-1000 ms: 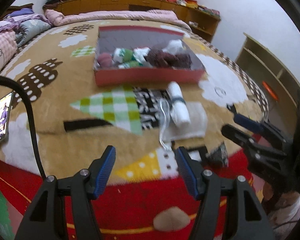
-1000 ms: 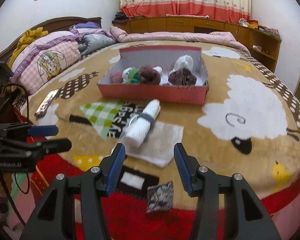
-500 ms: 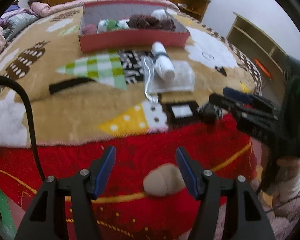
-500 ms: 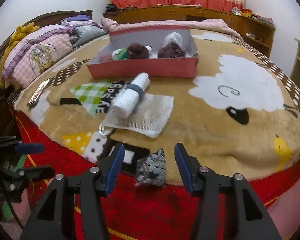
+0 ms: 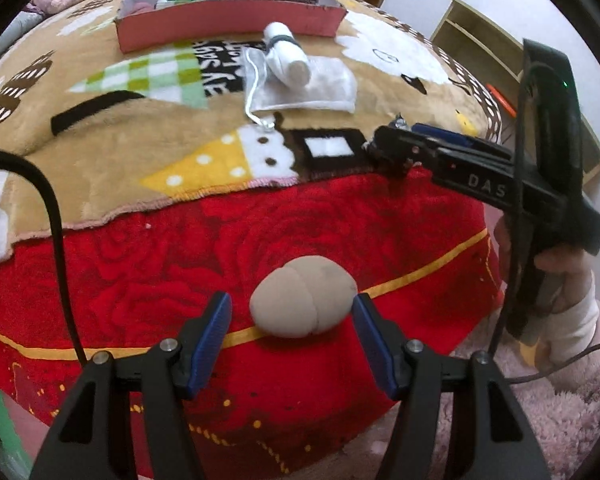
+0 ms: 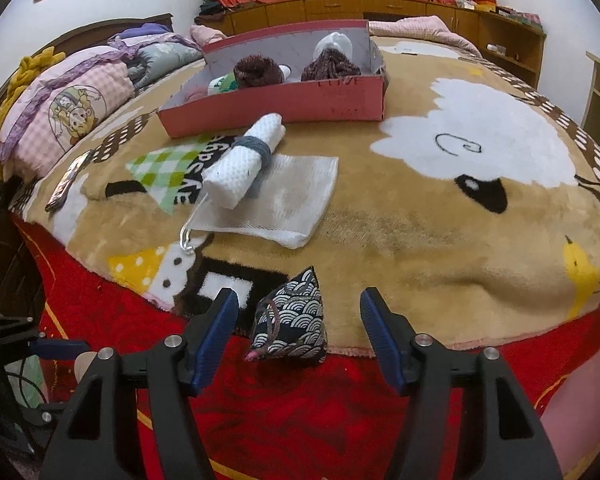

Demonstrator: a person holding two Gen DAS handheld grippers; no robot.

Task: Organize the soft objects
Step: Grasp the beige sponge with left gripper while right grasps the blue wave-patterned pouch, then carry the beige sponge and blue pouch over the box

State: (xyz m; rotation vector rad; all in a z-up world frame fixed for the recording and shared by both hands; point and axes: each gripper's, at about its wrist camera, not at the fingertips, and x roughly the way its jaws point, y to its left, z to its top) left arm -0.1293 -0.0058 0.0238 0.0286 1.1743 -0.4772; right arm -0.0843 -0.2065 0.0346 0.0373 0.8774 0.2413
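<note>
- Left claw (image 5: 292, 338): spread wide, pinching nothing.
- Beige soft ball (image 5: 303, 297) between the left fingers, not touching either blue pad; resting on the red bedspread (image 5: 220, 248) over the bed edge.
- Ahead of left claw: tan patterned blanket (image 5: 140, 120) on the bed; farther on, rolled white towel (image 5: 286, 58) banded in grey, lying on a flat white mesh pouch (image 5: 324, 88).
- Beyond the towel: pink box (image 5: 228, 24), holding dark red knitted balls and green-white bundles.
- Right of left claw, higher up: right claw seen side-on at the blanket edge, handle gripped by a hand (image 5: 560, 264).
- Right claw (image 6: 296, 326): spread wide, empty.
- Wave-patterned pouch (image 6: 292, 322), dark blue and white, pyramid-shaped, upright between the right fingers, nearer the left finger; contact with either pad not discernible. Sits at the blanket hem where the red bedspread begins.
- Ahead of right claw, slightly left: mesh pouch with towel roll on its left part.
- Farther ahead: pink box, open top, soft items clustered in the middle and left.
- Far left of right claw: phone (image 6: 66, 184) flat on the blanket; pillows (image 6: 72, 112) past it.
- Low left in right wrist view: left claw tip, blue pad showing.
</note>
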